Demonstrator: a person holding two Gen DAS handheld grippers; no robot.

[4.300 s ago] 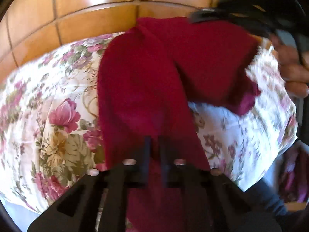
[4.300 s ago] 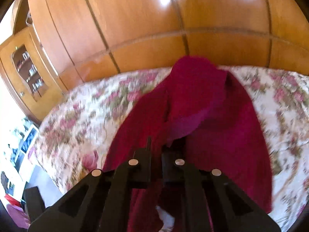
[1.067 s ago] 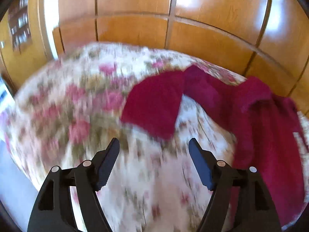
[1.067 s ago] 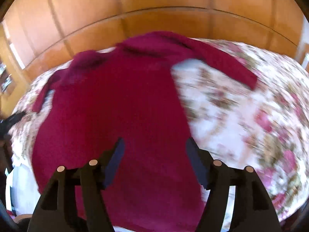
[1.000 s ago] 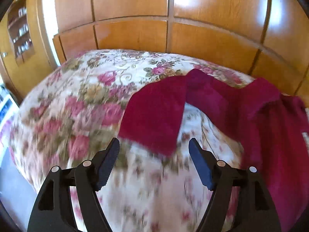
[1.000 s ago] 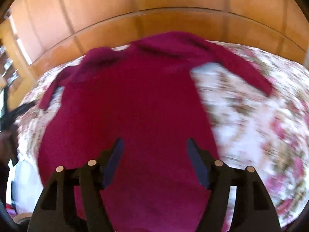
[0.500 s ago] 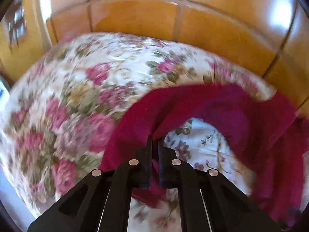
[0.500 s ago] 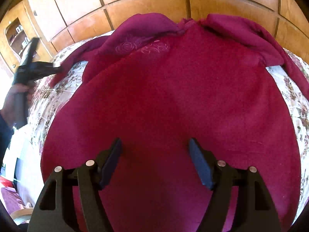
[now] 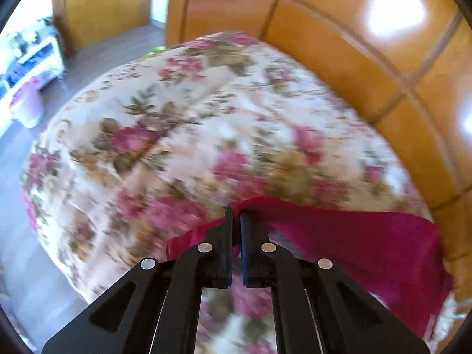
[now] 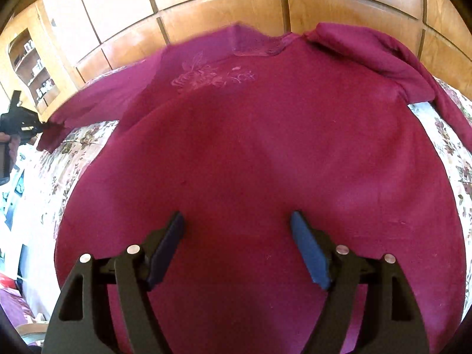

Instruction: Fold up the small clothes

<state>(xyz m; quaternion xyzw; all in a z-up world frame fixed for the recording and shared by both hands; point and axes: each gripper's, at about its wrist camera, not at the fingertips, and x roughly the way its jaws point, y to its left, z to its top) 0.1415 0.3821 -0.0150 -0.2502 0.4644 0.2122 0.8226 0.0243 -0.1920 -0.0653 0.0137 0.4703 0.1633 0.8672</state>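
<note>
I had the left hand-held gripper (image 9: 236,215) clenched on the dark-red knit sweater's (image 10: 259,153) sleeve cuff (image 9: 253,206) to spread it; right hand-held gripper (image 10: 237,221) hung released above the body.

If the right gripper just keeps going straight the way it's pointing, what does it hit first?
Most likely the dark red sweater. The right gripper is open, angled down over the sweater's body spread on the floral bedspread, with nothing visible between. How near it already is, the picture does not show.

A floral bedspread (image 9: 183,135) (pink roses) carries a spread crimson sweater (image 10: 265,153)
</note>
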